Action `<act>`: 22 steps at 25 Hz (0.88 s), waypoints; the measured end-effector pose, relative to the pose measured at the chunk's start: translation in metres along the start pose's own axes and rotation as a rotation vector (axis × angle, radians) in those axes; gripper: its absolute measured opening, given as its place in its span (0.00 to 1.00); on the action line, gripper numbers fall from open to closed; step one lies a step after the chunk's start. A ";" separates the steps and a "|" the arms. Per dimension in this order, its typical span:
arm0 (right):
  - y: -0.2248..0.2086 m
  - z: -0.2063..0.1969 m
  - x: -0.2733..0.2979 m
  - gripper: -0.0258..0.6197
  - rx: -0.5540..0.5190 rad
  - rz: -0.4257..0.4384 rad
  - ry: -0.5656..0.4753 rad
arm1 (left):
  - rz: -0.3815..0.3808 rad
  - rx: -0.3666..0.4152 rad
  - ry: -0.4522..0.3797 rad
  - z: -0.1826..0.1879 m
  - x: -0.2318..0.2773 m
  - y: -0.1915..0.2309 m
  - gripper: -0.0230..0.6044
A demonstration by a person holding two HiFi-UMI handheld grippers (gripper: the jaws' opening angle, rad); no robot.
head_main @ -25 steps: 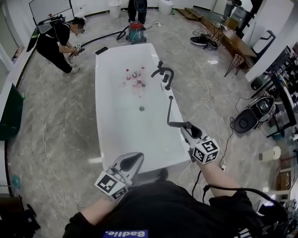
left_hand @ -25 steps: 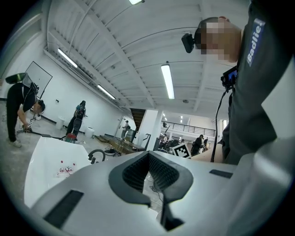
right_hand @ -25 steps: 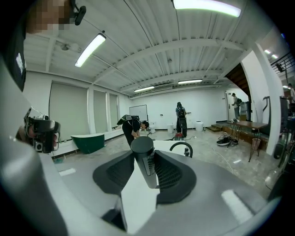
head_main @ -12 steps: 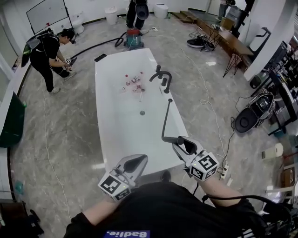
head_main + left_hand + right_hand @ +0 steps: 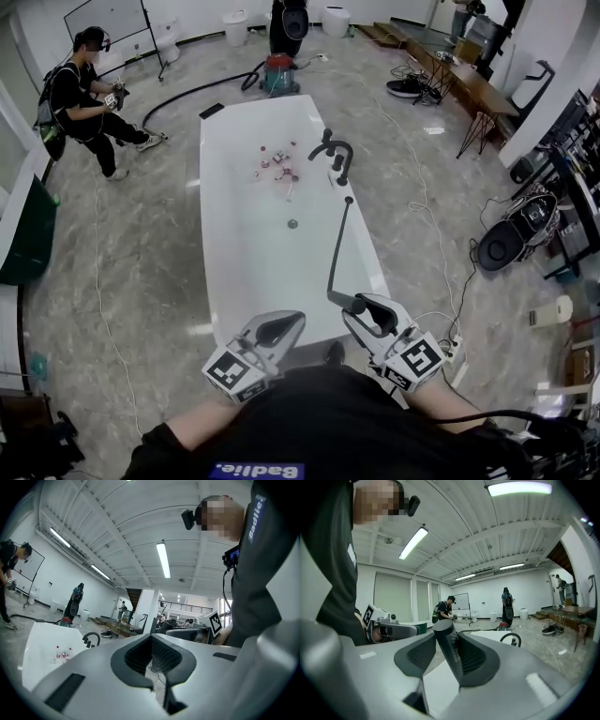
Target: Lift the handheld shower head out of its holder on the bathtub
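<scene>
Right gripper (image 5: 364, 307) is clamping the black shower head (image 5: 449, 644) mid-handle above the bathtub (image 5: 239, 262) near end, likely light, slick, its hose (image 5: 338, 239) tugging back; left gripper (image 5: 279, 326) is hanging closed, empty.

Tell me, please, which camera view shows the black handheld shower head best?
The right gripper view: the black handheld shower head stands close between the jaws of the right hand-held gripper. The head view shows it small, the left gripper view not clearly.

The person wears a black shirt (image 5: 328, 422) with a white-lettered blue patch (image 5: 255, 471).
</scene>
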State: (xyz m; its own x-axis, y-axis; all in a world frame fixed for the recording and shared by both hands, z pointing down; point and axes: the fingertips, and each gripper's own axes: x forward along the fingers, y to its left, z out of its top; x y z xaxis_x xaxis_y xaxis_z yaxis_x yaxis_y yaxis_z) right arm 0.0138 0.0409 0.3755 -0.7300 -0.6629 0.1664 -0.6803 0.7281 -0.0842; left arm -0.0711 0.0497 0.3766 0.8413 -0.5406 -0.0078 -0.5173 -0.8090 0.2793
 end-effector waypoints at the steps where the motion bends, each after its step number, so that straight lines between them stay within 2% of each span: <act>1: 0.002 0.003 -0.003 0.26 0.004 0.006 -0.006 | -0.002 0.000 0.004 0.001 0.000 -0.003 0.04; 9: 0.024 0.011 -0.015 0.26 -0.021 0.058 -0.007 | -0.002 0.010 0.017 0.001 0.006 -0.015 0.04; 14: 0.017 -0.005 -0.011 0.26 0.013 0.055 0.001 | -0.003 0.004 0.034 -0.008 0.013 -0.019 0.04; 22: 0.012 -0.006 -0.011 0.26 0.029 0.064 0.000 | -0.021 0.006 0.042 -0.006 0.021 -0.025 0.04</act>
State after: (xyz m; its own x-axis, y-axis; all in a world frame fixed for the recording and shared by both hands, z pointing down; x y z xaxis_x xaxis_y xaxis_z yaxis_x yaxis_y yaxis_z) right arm 0.0142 0.0574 0.3783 -0.7720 -0.6152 0.1597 -0.6339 0.7635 -0.1235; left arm -0.0394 0.0602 0.3754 0.8575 -0.5137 0.0272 -0.5006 -0.8212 0.2739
